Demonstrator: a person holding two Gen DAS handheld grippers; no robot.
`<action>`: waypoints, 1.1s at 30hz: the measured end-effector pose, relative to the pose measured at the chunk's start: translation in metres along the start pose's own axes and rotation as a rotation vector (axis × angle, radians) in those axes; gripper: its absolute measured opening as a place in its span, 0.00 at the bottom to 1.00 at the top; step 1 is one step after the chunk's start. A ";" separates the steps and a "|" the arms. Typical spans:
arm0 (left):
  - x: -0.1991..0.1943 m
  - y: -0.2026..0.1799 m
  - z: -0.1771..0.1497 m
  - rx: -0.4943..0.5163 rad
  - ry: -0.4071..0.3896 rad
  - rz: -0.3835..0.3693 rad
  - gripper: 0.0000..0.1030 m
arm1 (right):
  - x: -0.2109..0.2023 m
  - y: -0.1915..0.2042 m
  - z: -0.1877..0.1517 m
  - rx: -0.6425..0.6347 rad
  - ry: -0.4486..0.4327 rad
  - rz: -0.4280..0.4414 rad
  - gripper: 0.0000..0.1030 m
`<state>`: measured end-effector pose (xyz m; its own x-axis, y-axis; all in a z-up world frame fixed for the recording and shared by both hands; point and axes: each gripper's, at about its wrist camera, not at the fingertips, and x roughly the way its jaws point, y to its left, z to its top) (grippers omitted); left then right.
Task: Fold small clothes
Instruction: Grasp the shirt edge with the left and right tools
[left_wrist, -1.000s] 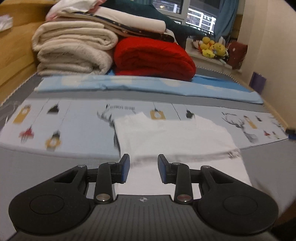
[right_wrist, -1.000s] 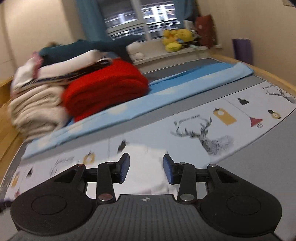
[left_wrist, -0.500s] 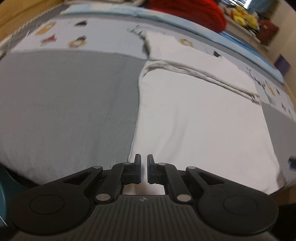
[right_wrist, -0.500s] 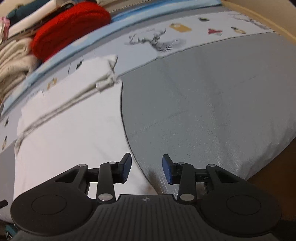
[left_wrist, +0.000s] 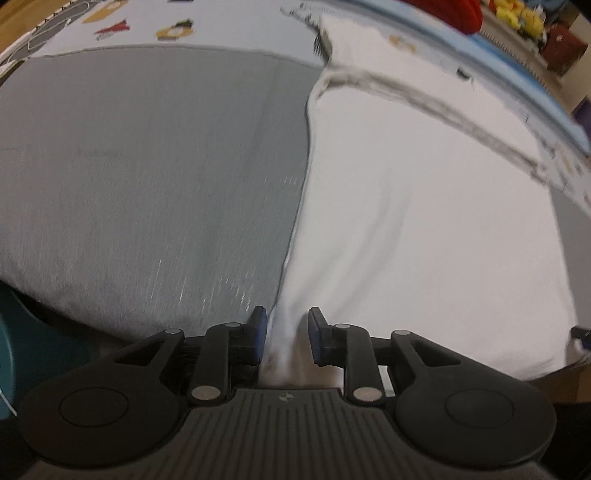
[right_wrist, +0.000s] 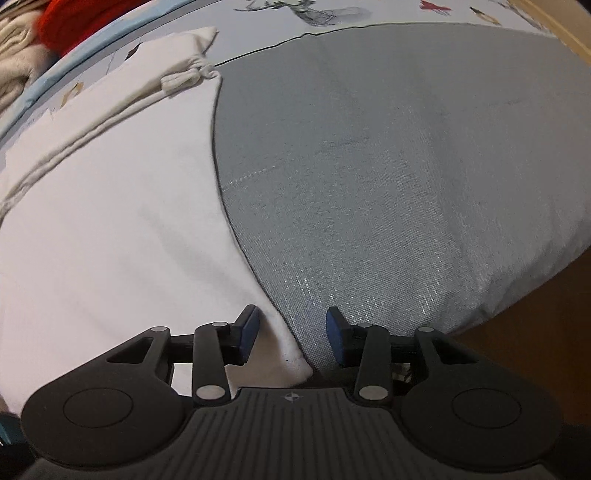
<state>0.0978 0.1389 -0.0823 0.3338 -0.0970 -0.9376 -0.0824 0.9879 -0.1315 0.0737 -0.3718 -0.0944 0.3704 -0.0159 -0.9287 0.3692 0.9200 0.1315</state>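
Note:
A white garment (left_wrist: 424, 203) lies flat on the grey bed cover (left_wrist: 147, 166), with a hemmed fold across its far part. My left gripper (left_wrist: 286, 332) points steeply down at the garment's near left edge. Its jaws are opening, and a raised ridge of white cloth stands between them without being pinched. In the right wrist view the same garment (right_wrist: 110, 221) fills the left side. My right gripper (right_wrist: 291, 332) straddles its near right corner; its jaws are opening, and the blue pads stand clear of the cloth.
The grey cover (right_wrist: 388, 166) ends at the bed's near edge, with brown floor (right_wrist: 535, 350) beyond. A patterned sheet (left_wrist: 221, 22), a red blanket (left_wrist: 450, 11) and yellow plush toys (left_wrist: 521, 16) lie at the far side. A teal object (left_wrist: 22, 332) sits low on the left.
Both grippers dropped and tipped down onto the garment's near edge. The left jaws closed almost fully, then parted again around a cloth ridge. The right jaws widened slightly.

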 end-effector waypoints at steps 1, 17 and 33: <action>0.002 0.000 -0.001 0.004 0.011 0.013 0.26 | 0.000 0.002 -0.003 -0.017 -0.006 -0.001 0.45; -0.006 -0.021 -0.006 0.118 -0.060 -0.025 0.07 | -0.005 0.012 -0.011 -0.113 -0.008 0.076 0.08; 0.001 -0.018 -0.002 0.089 -0.019 -0.010 0.12 | -0.007 0.003 -0.011 -0.049 0.022 0.100 0.28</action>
<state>0.0976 0.1207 -0.0819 0.3522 -0.1054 -0.9300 0.0050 0.9938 -0.1108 0.0633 -0.3645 -0.0912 0.3839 0.0850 -0.9195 0.2893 0.9346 0.2071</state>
